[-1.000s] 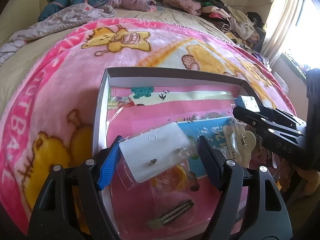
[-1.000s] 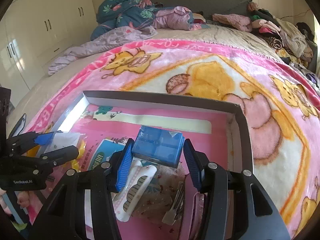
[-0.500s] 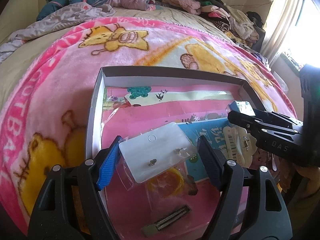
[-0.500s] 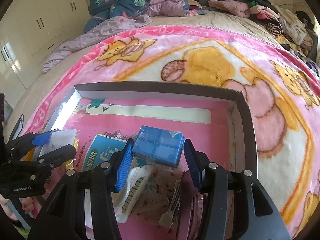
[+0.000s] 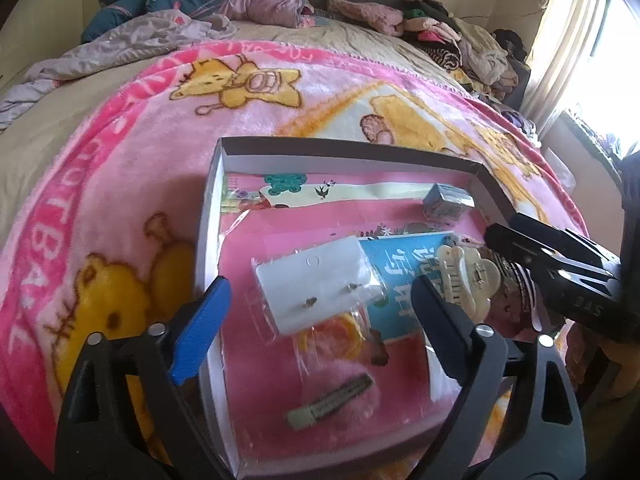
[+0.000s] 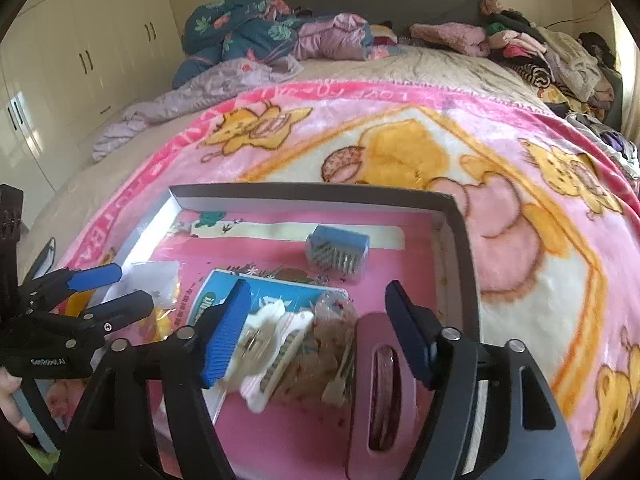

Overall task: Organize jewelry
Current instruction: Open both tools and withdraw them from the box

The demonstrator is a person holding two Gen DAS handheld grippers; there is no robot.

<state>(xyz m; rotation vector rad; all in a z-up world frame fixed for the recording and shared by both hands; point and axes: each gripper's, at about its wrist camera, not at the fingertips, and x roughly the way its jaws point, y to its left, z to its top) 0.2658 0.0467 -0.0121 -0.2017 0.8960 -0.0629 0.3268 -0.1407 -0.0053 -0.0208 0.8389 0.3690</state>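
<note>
Both jaws have just opened: left hand-held gripper (image 5: 320,312) releases the earring card (image 5: 316,284) between them, right hand-held gripper (image 6: 318,320) leaves the blue case (image 6: 338,252) ahead, inside the tray (image 6: 312,194).

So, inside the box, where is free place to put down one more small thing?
The box has bare pink floor between the blue case and its left wall, along the far wall. Another patch lies beside the flat hair clip. The near right, around the cream claw clip, is crowded.

The tray (image 5: 348,148) lies on the blanket (image 5: 120,168) on the bed. Inside, the small box (image 5: 446,204) sits toward the far right corner. The earring card (image 5: 316,284) lies nearer, left of the hair clip (image 5: 468,276).
</note>
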